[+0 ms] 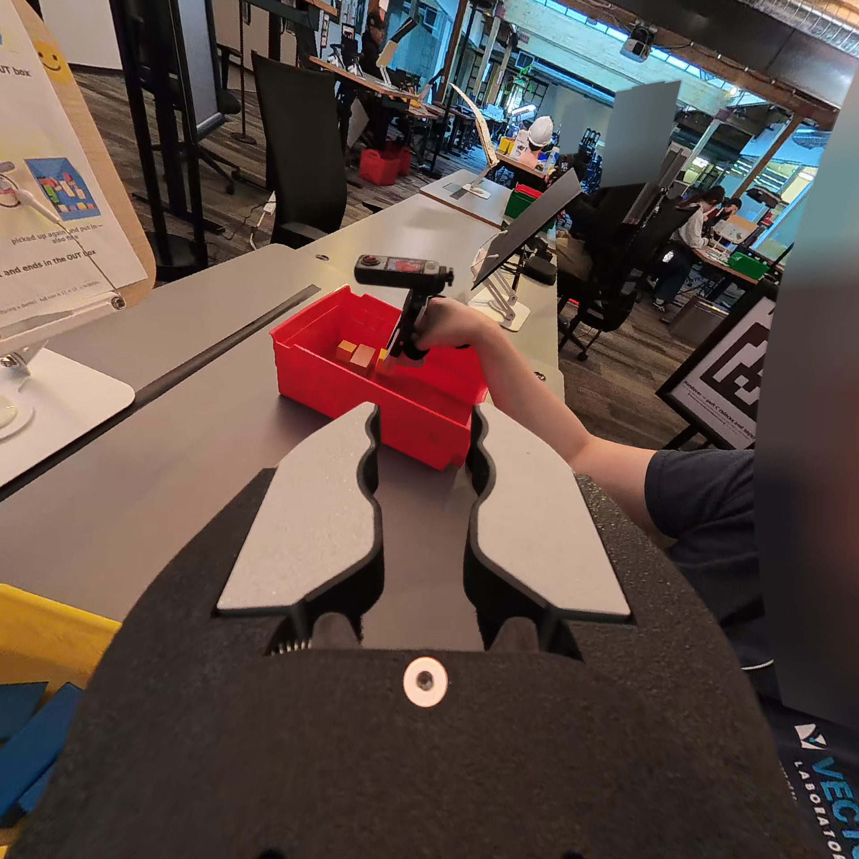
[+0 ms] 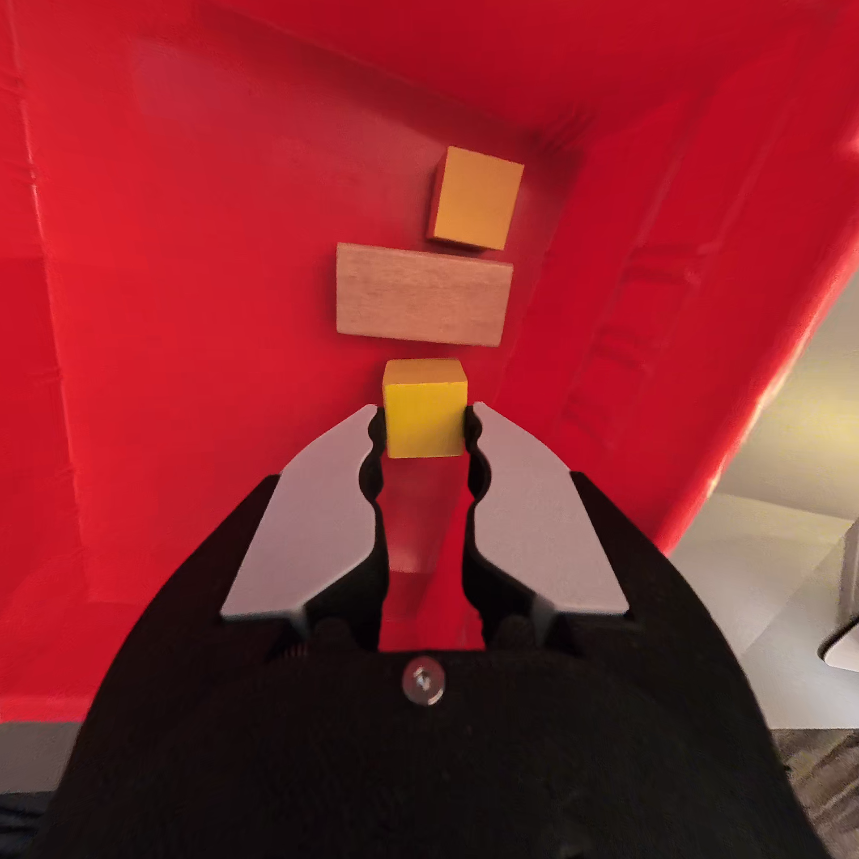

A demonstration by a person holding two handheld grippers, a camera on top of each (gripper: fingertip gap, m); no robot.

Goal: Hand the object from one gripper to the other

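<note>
Yellow cube (image 2: 424,416) sits low in the red bin (image 2: 186,232), clamped between the tips of the right hand-held gripper (image 2: 424,411). Wooden block (image 2: 420,294) lies just beyond it. Left hand-held gripper (image 1: 424,434) waits apart and empty over the worktop (image 1: 186,441). Advice: lift straight up, keeping the squeeze firm, clear of the neighbours

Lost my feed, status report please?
Right gripper shut on small yellow wooden cube inside red plastic bin. Left gripper open, empty, outside it. Nothing between.
</note>
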